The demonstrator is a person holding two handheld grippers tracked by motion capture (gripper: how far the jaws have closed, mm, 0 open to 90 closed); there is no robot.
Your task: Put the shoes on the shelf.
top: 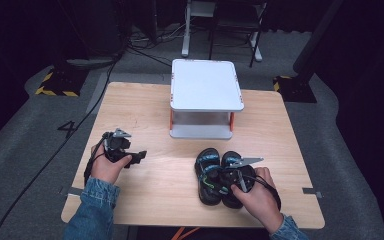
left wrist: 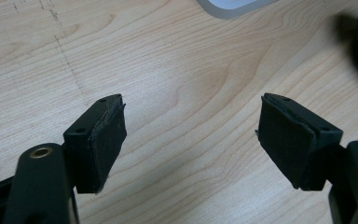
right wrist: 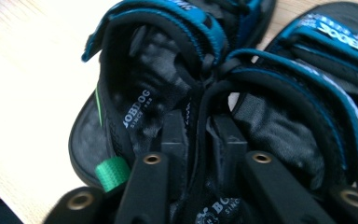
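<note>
Sandals [top: 219,176], a black pair with blue straps, lie side by side near the desk's [top: 150,200] front edge, right of centre. The right gripper [right wrist: 199,133] has its jaws clenched on the two inner heel straps where they meet, pinching both shoes together; the person's right hand [top: 256,197] grips the tool from the front edge. The left gripper [left wrist: 191,135] sits near the desk's left edge, jaws spread wide over bare wood, grasping nothing. Farther back, a white two-tier stand [top: 205,97] occupies the centre of the rear edge. The step looks like gripping the pair; the next move probably calls for lifting both together without either strap slipping.
</note>
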